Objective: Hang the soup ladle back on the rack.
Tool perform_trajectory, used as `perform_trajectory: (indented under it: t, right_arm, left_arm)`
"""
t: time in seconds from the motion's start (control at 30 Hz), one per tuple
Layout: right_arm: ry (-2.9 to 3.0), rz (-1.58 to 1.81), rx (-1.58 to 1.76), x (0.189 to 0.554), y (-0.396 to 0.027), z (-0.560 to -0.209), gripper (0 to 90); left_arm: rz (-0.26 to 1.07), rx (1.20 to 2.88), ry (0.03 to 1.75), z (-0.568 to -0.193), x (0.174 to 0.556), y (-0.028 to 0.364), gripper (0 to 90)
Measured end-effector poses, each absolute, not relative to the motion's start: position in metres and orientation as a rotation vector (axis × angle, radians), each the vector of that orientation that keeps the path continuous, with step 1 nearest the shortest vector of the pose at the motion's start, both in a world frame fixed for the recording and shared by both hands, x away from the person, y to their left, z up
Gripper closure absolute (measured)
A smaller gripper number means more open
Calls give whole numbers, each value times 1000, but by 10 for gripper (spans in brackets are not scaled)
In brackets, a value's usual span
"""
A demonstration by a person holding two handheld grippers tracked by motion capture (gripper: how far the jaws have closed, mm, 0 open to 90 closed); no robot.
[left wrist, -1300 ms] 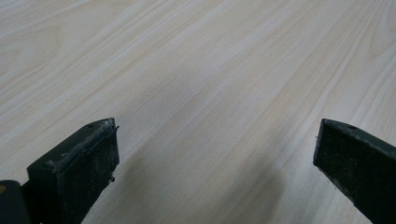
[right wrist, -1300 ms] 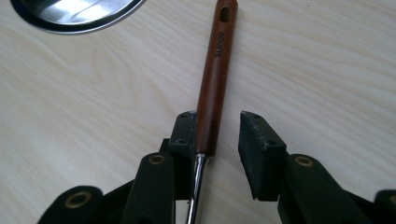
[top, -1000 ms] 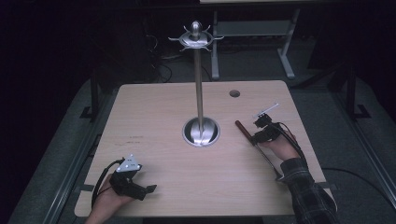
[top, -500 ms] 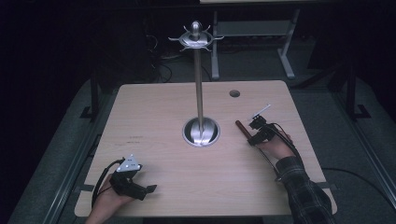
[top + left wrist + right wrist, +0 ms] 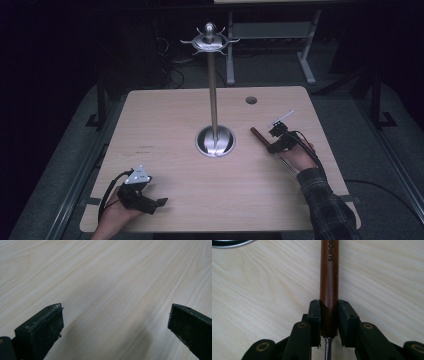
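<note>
Bare table (image 5: 165, 125) all round; tall metal stand (image 5: 213, 100) upright mid-table.

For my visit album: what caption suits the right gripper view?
Right gripper closing its black jaws around a brown wooden utensil handle lying on the pale wooden table.

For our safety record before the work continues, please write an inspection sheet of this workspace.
Surface: light wooden table, bare grain, a round hole near the far edge.
Job's things: brown wooden handle with a thin metal shaft, lying flat on the table; tall silver metal stand with a round base and hooks on top, at the table's centre.
Clutter: nothing seen.
Grippers: right gripper has just been closing, pads against both sides of the handle; left gripper open over bare wood.
Cables: black cable looping from the left gripper.
Surroundings: dark room, grey floor, desk legs behind.
</note>
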State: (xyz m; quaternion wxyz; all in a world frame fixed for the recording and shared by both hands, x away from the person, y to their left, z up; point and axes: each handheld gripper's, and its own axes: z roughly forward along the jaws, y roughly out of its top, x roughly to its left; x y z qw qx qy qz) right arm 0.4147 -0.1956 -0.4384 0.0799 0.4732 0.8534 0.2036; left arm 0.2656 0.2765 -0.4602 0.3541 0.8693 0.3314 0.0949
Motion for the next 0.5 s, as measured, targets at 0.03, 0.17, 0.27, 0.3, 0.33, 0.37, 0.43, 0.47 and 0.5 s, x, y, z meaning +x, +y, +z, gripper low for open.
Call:
perform_trajectory:
  t: [0.03,0.17,0.27,0.3,0.33,0.37,0.43,0.47,0.5]
  right_arm:
    - [2553,609,1415,415,-196,-438,738]
    - [2514,680,1410,411,-201,-430,738]
    - [2480,756,1405,408,-206,-423,738]
    - [2464,788,1400,406,-208,-419,738]
    - [2452,810,1404,404,-210,-416,739]
    - [2440,838,1384,404,-212,-413,739]
    - [2416,885,1390,400,-215,-407,739]
    - [2403,906,1387,399,-217,-404,739]
    - [2388,926,1393,397,-218,-401,739]
  left_arm:
    - [246,2247,857,-460,266,276,0]
    - [246,2251,852,-460,266,276,0]
    - [246,2251,851,-460,266,276,0]
    - [245,2253,852,-460,266,276,0]
    - [244,2251,854,-460,266,276,0]
    - [246,2253,850,-460,266,276,0]
    - [246,2253,849,-460,266,276,0]
    - [246,2252,850,-461,266,276,0]
    - [245,2251,851,-461,266,276,0]
